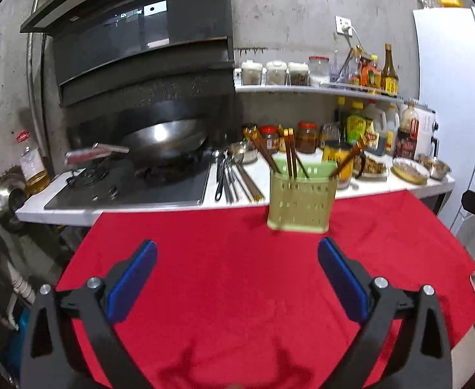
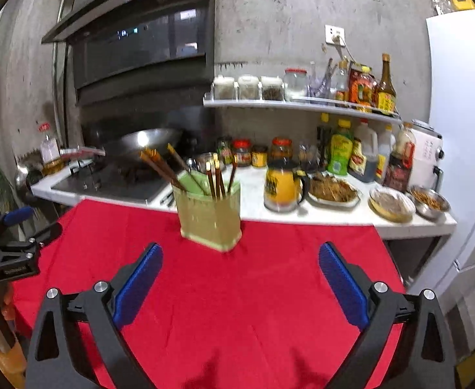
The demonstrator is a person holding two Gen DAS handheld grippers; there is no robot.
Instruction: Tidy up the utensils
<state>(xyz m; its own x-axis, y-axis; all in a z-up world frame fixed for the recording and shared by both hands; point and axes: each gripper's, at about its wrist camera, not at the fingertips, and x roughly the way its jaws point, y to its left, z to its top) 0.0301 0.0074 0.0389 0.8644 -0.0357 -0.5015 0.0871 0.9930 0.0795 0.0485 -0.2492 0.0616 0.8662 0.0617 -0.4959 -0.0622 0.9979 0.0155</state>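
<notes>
A pale green perforated utensil holder [image 1: 300, 196] stands on the red cloth [image 1: 231, 278] near its far edge and holds several brown chopsticks [image 1: 290, 152]. It also shows in the right wrist view [image 2: 209, 217] with its chopsticks [image 2: 216, 178]. More utensils [image 1: 229, 178] lie on the white counter beside the stove. My left gripper [image 1: 237, 278] is open and empty, short of the holder. My right gripper [image 2: 240, 282] is open and empty, also short of the holder. The left gripper shows at the left edge of the right wrist view [image 2: 13, 246].
A wok [image 1: 169, 139] sits on the black stove [image 1: 133, 184]. The counter [image 1: 367, 188] carries a yellow jug [image 2: 281, 186], dishes of food [image 2: 333, 191] and sauce bottles [image 2: 363, 152]. A shelf [image 1: 318, 89] with jars is above. A white fridge [image 2: 464, 129] stands at right.
</notes>
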